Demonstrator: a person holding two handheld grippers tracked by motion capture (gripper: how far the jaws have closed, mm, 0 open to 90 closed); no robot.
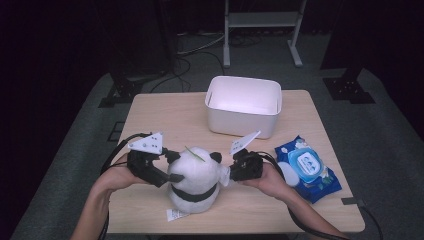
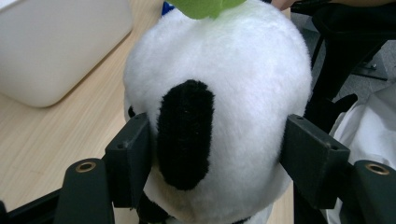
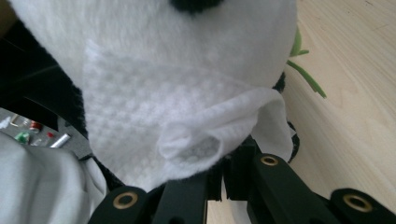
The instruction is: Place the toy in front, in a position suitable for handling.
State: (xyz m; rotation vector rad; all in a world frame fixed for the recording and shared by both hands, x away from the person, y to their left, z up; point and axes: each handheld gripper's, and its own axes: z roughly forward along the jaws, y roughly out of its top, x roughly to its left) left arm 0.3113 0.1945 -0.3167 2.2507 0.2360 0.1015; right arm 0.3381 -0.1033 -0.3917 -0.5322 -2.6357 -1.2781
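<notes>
A white and black panda plush (image 1: pixel 196 175) with a green leaf (image 1: pixel 194 153) on its head sits near the table's front edge. My left gripper (image 1: pixel 169 176) clamps its head from the left; in the left gripper view both pads (image 2: pixel 130 151) press into the white fur (image 2: pixel 233 84) on either side of a black patch. My right gripper (image 1: pixel 231 173) comes in from the right, shut on a white wipe (image 1: pixel 225 176). In the right gripper view the folded wipe (image 3: pixel 154 116) lies flat against the plush (image 3: pixel 154 32), pinched between the jaws of my right gripper (image 3: pixel 224 179).
A white plastic bin (image 1: pixel 240 125) stands at the back middle of the wooden table (image 1: pixel 160 115). A blue pack of wet wipes (image 1: pixel 306 169) lies at the right, beside the right hand. A white label (image 1: pixel 175 215) sticks out under the plush.
</notes>
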